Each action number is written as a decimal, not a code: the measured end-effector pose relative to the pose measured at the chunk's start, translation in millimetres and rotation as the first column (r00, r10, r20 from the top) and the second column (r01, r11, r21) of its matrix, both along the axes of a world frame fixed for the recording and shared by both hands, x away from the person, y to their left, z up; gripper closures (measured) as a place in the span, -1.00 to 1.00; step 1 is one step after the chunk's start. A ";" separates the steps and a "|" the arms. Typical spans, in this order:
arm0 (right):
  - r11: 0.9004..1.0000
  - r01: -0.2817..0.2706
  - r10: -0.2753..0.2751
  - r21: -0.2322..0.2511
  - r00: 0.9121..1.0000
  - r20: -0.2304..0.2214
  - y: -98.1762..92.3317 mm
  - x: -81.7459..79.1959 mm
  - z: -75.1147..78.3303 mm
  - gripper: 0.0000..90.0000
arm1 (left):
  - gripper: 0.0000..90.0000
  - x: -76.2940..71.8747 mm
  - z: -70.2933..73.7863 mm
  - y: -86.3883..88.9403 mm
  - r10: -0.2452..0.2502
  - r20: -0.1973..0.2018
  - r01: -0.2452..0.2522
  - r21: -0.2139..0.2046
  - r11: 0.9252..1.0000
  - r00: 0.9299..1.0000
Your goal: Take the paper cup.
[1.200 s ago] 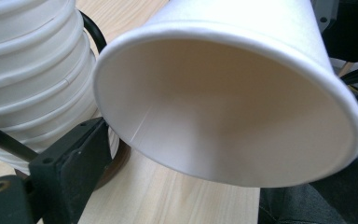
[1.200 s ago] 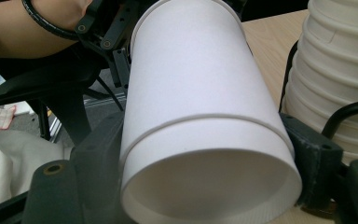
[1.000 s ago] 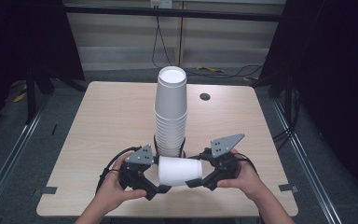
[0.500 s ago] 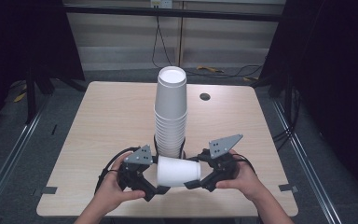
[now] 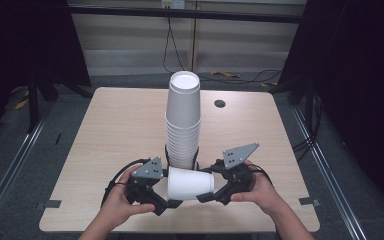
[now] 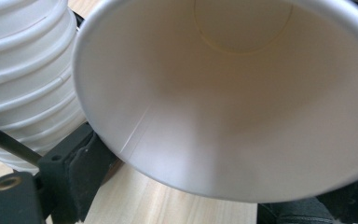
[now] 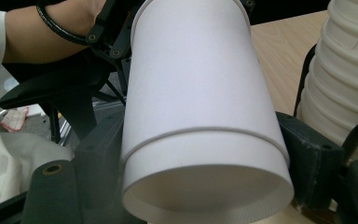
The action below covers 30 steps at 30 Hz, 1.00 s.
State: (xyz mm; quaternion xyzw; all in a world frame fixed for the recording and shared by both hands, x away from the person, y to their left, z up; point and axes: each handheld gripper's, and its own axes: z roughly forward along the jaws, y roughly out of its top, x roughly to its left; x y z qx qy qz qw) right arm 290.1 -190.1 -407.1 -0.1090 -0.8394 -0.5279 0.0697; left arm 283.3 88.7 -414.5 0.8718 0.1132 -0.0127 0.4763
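High view: a white paper cup (image 5: pixel 190 183) lies on its side in the lower middle of the frame, held off the light wooden table (image 5: pixel 110 135) between two grippers. The left gripper (image 5: pixel 166 202) sits at the cup's wide, open end, lower left of centre. The right gripper (image 5: pixel 203 197) is at its narrow bottom end, lower right of centre. Just behind the cup, in the centre of the frame, a tall stack of white paper cups (image 5: pixel 183 120) stands upside down on the table.

Left gripper view looks straight into the cup's open mouth (image 6: pixel 233 93); the rim fills most of the frame, one black jaw shows at lower left, and the jaws have just been closing. Whether their pads press on the rim I cannot tell.

Right gripper view shows the cup's base end (image 7: pixel 200 140) wedged between the two black jaws, which clamp it from both sides. The stack's ribbed rims (image 7: pixel 345 79) rise at the right edge.
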 end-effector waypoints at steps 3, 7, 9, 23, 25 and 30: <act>1.000 -0.003 0.003 -0.003 1.000 0.007 0.2 0.2 -0.3 -0.47 | -0.77 -0.3 0.3 -0.1 -0.003 0.005 0.003 0.013 1.000 1.000; 1.000 -0.007 0.007 -0.009 1.000 0.006 0.2 0.4 -1.6 -0.47 | -0.77 -0.3 1.2 -0.1 -0.005 0.014 0.005 0.025 1.000 1.000; 1.000 -0.011 0.011 -0.013 1.000 0.009 0.0 1.1 -3.1 -0.47 | -0.77 -0.4 1.1 -0.7 -0.006 0.021 0.005 0.029 1.000 1.000; 0.999 -0.016 0.016 -0.047 1.000 0.007 0.6 0.8 -5.4 -0.47 | -0.85 2.4 -1.7 -0.6 -0.005 -0.032 0.004 -0.017 1.000 0.999; 0.999 -0.016 0.016 -0.048 1.000 0.005 0.6 0.9 -5.0 -0.47 | -0.85 2.4 -2.0 -0.9 -0.004 -0.033 0.003 -0.015 1.000 0.999; 0.998 -0.016 0.017 -0.063 1.000 0.015 1.0 -0.3 -2.6 -0.46 | -0.84 2.0 -2.6 -0.9 -0.011 -0.038 0.010 -0.016 1.000 0.999</act>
